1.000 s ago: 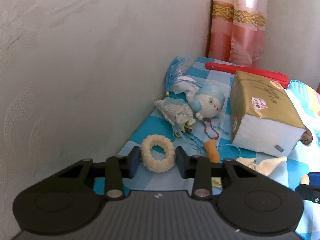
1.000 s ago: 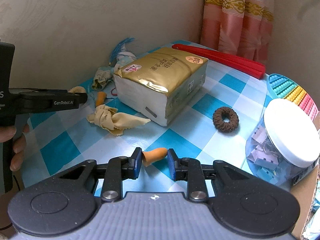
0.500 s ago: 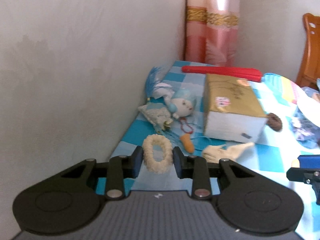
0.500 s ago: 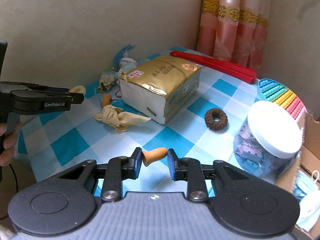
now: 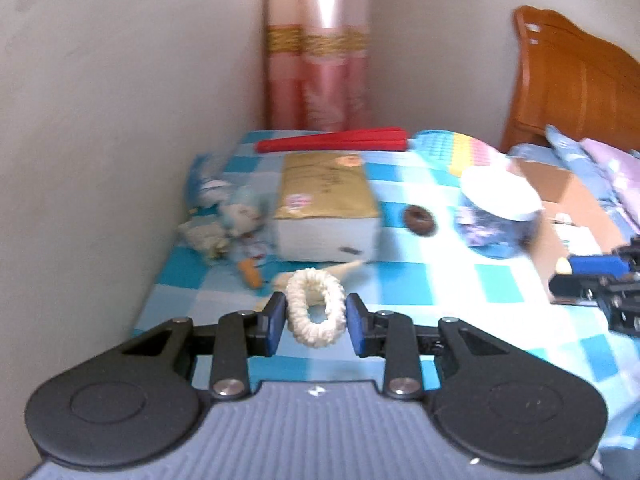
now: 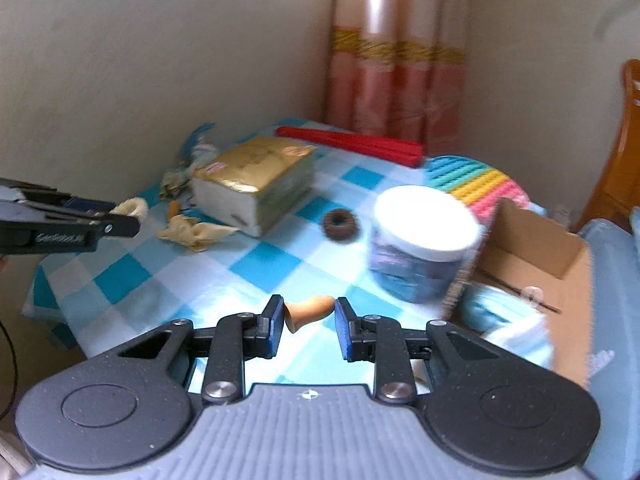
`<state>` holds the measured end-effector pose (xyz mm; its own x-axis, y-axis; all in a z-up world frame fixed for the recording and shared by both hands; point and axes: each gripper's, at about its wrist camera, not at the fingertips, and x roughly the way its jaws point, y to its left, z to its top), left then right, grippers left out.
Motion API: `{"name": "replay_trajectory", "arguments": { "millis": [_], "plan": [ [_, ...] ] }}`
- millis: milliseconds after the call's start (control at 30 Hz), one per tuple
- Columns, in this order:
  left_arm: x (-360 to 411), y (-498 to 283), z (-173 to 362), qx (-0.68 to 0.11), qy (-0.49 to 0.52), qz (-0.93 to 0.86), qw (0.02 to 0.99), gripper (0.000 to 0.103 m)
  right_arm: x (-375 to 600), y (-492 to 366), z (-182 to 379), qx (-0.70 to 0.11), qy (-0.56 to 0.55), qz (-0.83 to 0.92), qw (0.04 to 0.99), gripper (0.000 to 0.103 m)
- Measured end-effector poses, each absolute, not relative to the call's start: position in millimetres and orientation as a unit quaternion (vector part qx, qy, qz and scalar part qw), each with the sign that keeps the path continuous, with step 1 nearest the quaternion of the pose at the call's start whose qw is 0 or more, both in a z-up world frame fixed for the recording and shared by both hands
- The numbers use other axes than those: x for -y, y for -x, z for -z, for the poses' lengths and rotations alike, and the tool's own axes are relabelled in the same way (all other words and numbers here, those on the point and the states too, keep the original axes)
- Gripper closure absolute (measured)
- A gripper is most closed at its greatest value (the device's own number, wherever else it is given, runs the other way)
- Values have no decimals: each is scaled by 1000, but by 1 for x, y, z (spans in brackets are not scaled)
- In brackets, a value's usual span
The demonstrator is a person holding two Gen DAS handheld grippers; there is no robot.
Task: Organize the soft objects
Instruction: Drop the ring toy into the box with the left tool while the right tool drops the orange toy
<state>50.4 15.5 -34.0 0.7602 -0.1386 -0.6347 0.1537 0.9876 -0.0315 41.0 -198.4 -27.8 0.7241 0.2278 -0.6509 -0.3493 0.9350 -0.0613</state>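
You have a cream scrunchie [image 5: 316, 308], a fluffy ring standing on edge, at lower centre of the left view. An orange cone-shaped soft piece [image 6: 309, 313] lies sideways at lower centre of the right view.

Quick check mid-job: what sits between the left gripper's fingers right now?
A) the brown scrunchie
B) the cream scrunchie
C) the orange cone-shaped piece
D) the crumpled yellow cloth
B: in the left wrist view the cream scrunchie is pinched in the left gripper; the brown scrunchie lies on the table beside the tissue pack.
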Motion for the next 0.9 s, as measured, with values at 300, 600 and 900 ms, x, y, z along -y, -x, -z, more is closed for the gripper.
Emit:
{"name": "replay_trajectory", "arguments": {
  "millis": [300, 600, 900],
  "plan": [
    [31, -48, 24, -337, -41, 138, 931, 72, 257, -44, 11, -313, 93, -94, 941, 71],
    [62, -57, 21, -343, -63, 168, 922, 72, 275, -66, 26, -320, 99, -89, 938, 52],
    [90, -73, 9, -342, -93, 207, 912, 72, 283, -53, 35, -321, 71, -87, 940, 9]
  ]
}}
